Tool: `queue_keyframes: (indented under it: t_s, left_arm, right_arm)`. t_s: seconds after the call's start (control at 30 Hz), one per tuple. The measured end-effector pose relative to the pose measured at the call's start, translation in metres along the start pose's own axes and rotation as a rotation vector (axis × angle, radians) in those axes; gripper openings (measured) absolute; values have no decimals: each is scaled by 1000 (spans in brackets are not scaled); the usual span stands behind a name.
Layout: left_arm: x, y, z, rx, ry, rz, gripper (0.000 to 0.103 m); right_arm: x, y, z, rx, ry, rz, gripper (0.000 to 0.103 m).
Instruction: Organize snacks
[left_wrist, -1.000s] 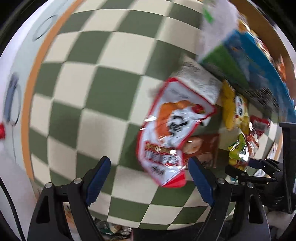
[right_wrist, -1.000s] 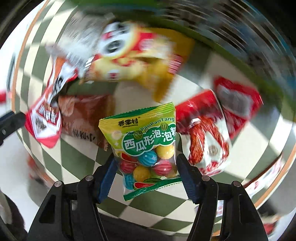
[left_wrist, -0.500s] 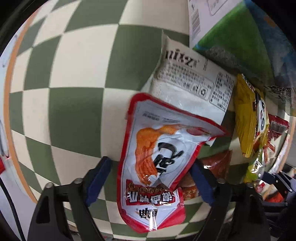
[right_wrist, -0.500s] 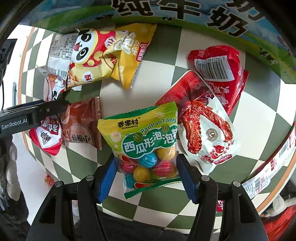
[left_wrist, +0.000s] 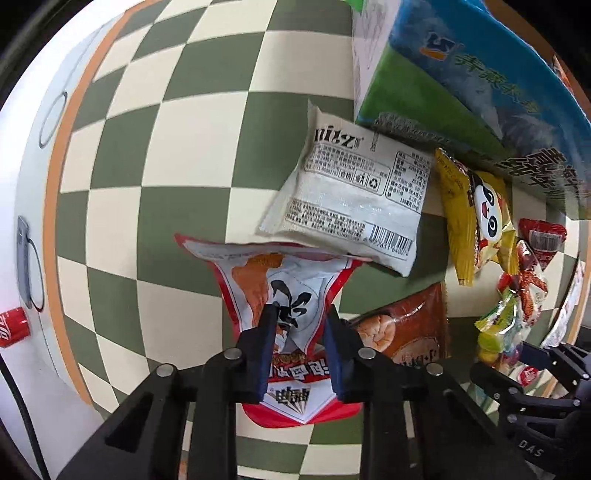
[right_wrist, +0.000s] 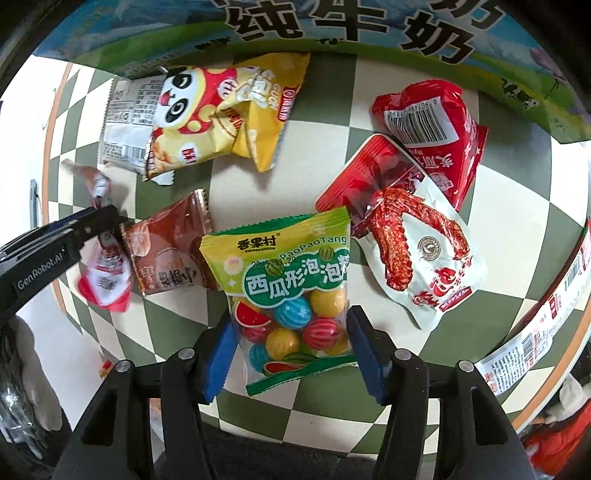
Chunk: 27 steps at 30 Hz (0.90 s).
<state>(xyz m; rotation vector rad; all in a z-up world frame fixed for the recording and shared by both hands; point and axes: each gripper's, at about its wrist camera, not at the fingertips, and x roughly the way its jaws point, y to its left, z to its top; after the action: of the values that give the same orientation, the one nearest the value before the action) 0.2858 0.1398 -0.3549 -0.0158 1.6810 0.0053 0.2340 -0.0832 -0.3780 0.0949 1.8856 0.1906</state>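
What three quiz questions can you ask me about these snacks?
1. True or false: the left gripper is shut on the red-and-white pouch.
2. Which snack lies between the right gripper's fingers? A panda bag, B gumball bag, C brown bag.
3. Fill in: the tablecloth has cream and ____ checks.

Key
1. True. Its jaws have just been closing, with the pouch pinched between them.
2. B. Those jaws have just been closing too, with the bag between them.
3. Green.
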Motion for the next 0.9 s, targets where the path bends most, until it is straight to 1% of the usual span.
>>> queue_keyframes:
  t_s: [0.07, 0.1, 0.13, 0.23, 0.3, 0.33, 0.37, 0.47, 0.53, 0.6, 0.7, 0.77, 0.8, 0.83, 0.87, 0.9]
  left_arm:
    - [2, 4, 2, -12, 2, -29, 31]
    - [5, 10, 7, -17, 12, -40, 37]
    - [9, 25, 11, -32, 32, -42, 40]
    - [25, 47, 13, -99, 73, -61, 52]
    - [28, 51, 15, -111, 64, -72, 64]
    - [31, 50, 15, -106, 70, -74, 68]
    - [34, 49, 16, -100, 78, -56, 70]
    - [42, 52, 19, -89, 84, -37, 71]
    - [39, 51, 26, -114, 104, -36, 71]
    - [29, 51, 24, -137, 89, -91, 71]
    - [30, 62, 25, -162, 82, -97, 71]
    - [41, 73, 24, -197, 115, -111, 71]
    - [52, 78, 25, -221, 142, -129, 71]
    - [48, 90, 24, -232, 144, -144, 77]
    - [46, 92, 30, -229, 133, -153, 78]
    - [47, 90, 31, -222, 137, -143, 80]
  right_arm:
    - [0, 3, -4, -8, -3, -5, 61]
    - [0, 4, -7, -9, -3, -3, 61]
    - [0, 5, -8, -12, -1, 0, 60]
    - [5, 8, -11, -15, 5, 5, 60]
    - [6, 12, -9, -16, 2, 10, 60]
    - [7, 13, -9, -18, 0, 13, 60]
    - [7, 14, -9, -19, -2, 16, 60]
    - [8, 16, -10, -20, -2, 24, 60]
    - [8, 18, -11, -22, -2, 30, 60]
    - [6, 19, -11, -25, -5, 37, 60]
    - [0, 16, -10, -34, -13, 47, 60]
    - [0, 14, -9, -34, -11, 52, 60]
    - [1, 14, -8, -30, -10, 57, 60]
    - [1, 13, -8, -30, -8, 58, 60]
    - [2, 13, -7, -28, -6, 59, 60]
    - [2, 14, -7, -28, -3, 63, 59]
